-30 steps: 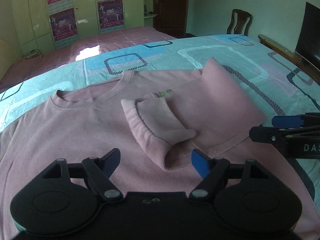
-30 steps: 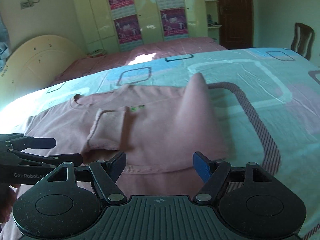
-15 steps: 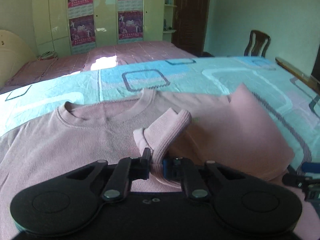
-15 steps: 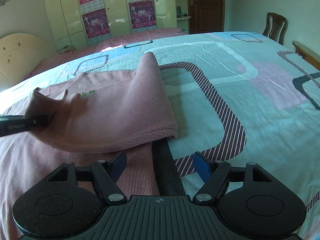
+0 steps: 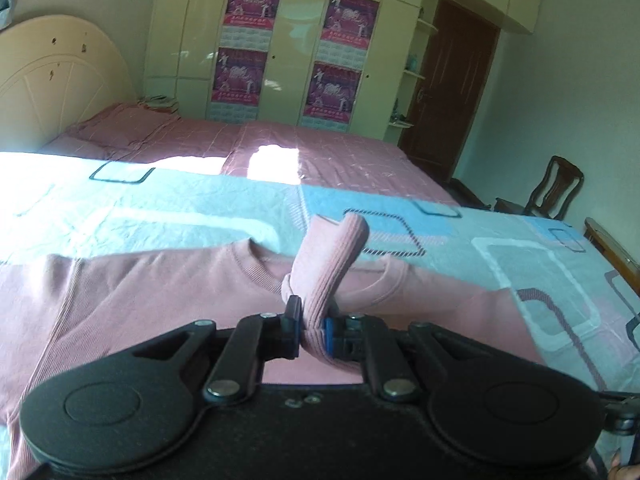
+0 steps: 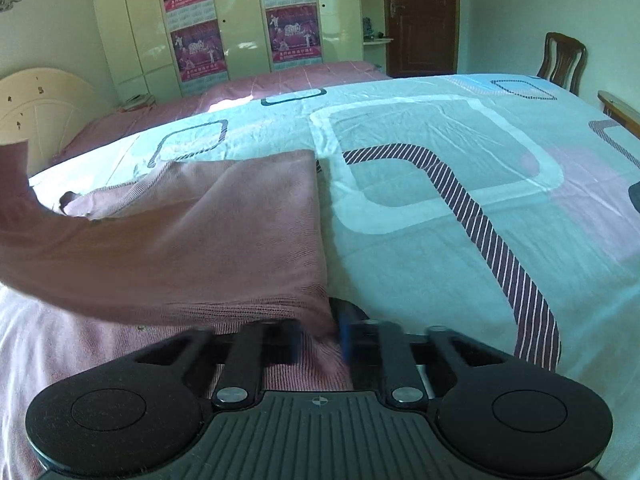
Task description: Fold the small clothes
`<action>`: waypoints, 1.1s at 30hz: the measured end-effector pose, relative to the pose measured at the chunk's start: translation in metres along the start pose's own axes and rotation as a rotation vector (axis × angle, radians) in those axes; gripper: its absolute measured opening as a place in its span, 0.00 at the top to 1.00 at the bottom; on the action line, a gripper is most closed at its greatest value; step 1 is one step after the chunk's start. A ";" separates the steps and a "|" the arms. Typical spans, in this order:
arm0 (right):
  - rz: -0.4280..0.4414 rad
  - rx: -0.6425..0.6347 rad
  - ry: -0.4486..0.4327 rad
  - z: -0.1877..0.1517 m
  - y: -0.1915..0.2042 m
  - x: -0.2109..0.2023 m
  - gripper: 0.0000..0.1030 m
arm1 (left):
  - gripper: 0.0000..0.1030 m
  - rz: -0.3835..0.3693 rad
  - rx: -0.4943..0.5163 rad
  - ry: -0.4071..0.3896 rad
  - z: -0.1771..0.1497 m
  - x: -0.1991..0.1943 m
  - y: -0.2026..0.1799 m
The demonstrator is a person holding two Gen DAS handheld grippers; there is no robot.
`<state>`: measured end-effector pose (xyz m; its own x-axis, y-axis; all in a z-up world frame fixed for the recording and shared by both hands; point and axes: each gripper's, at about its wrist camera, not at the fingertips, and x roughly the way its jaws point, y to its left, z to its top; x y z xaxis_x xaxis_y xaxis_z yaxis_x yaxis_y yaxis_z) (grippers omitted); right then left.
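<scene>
Left tongs [image 5: 311, 330], lower centre of frame: matte black, two round discs, angled link arms with silver screws, blue pad on one finger; right tongs [image 6: 320, 338], lower centre: same black build, ribbed plate with a small crosshair mark.

Four purple posters [image 5: 253, 1] are seen on the pale wardrobe doors [image 5: 296, 40] at the far wall, each with a line of characters beneath its picture and a calendar grid below. The print is too small and blurred for any word to be read. In the right wrist view, large digits resembling "200" can be made out on one poster [image 6: 198, 48], though not with certainty.
</scene>
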<state>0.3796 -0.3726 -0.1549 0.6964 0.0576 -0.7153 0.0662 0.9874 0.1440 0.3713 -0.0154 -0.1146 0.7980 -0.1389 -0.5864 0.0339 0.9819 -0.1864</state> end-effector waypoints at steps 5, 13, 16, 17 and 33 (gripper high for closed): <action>-0.030 0.019 0.000 -0.007 -0.006 -0.006 0.89 | 0.89 0.040 -0.017 0.125 -0.038 0.017 0.013; 0.076 0.022 0.006 -0.009 -0.017 -0.046 0.39 | 0.27 0.025 -0.176 0.117 -0.035 0.005 0.040; 0.083 0.022 -0.048 0.003 -0.015 -0.052 0.37 | 0.36 0.024 -0.222 0.139 -0.034 0.019 0.052; 0.086 0.026 -0.046 0.011 -0.014 -0.046 0.37 | 0.41 0.025 -0.232 0.146 -0.033 0.025 0.054; 0.114 0.095 0.060 0.099 0.003 0.090 0.81 | 0.90 0.071 -0.073 0.029 -0.034 0.021 0.039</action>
<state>0.5131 -0.3795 -0.1517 0.6596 0.1802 -0.7297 0.0584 0.9556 0.2888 0.3694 0.0160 -0.1610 0.7791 -0.0737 -0.6226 -0.0672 0.9775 -0.1998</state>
